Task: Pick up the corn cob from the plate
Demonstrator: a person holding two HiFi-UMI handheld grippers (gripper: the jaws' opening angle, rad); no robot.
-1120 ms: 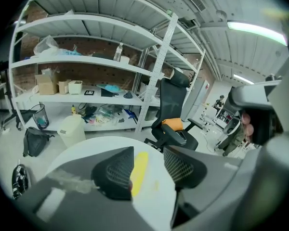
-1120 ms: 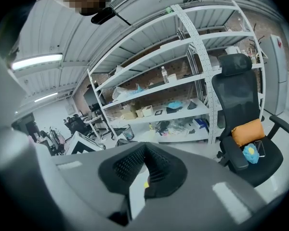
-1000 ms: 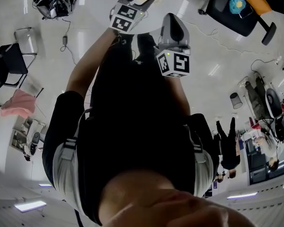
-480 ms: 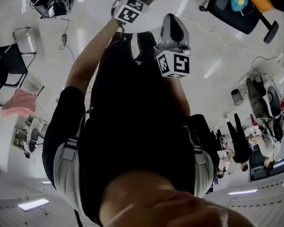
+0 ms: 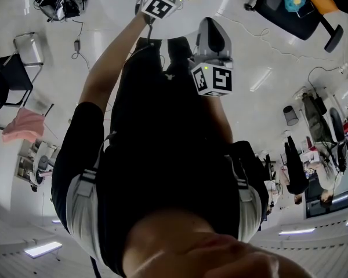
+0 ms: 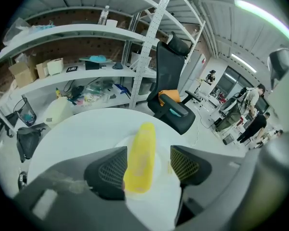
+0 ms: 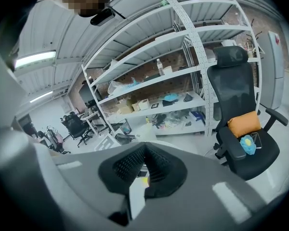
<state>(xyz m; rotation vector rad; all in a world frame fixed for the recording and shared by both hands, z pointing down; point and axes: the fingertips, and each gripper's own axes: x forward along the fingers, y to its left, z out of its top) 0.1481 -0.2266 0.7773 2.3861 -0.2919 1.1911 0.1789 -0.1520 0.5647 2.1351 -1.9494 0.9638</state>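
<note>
Nearest us, the right gripper [image 7: 145, 149] is held back by the body, jaws together at the tips and nothing in them. Ahead, the left gripper [image 6: 148, 157] points down at the table [image 6: 82, 129]; its jaws have just been opening and now stand wide, and they hold nothing. The corn cob [image 6: 138, 160] lies lengthwise between them on the plate [image 6: 156, 203], with only its near end inside the pads. The cob sits hard against the left pad, and we cannot tell whether they touch; there is clear space on the right side. We see three risks. The cob is off-centre, so closing may let one pad meet it first and roll or shove it across the plate. A pinch on the near end alone may let the far end droop or the cob slide out, as its surface looks smooth. Coming down too low could press the jaws on the plate and shift it on the table. Beyond the table is a black office chair [image 6: 171, 88], then the shelving [image 6: 86, 32]. Count: two grippers, one cob, one plate, one table, one chair close by. The shelf clutter is too small to count.
</note>
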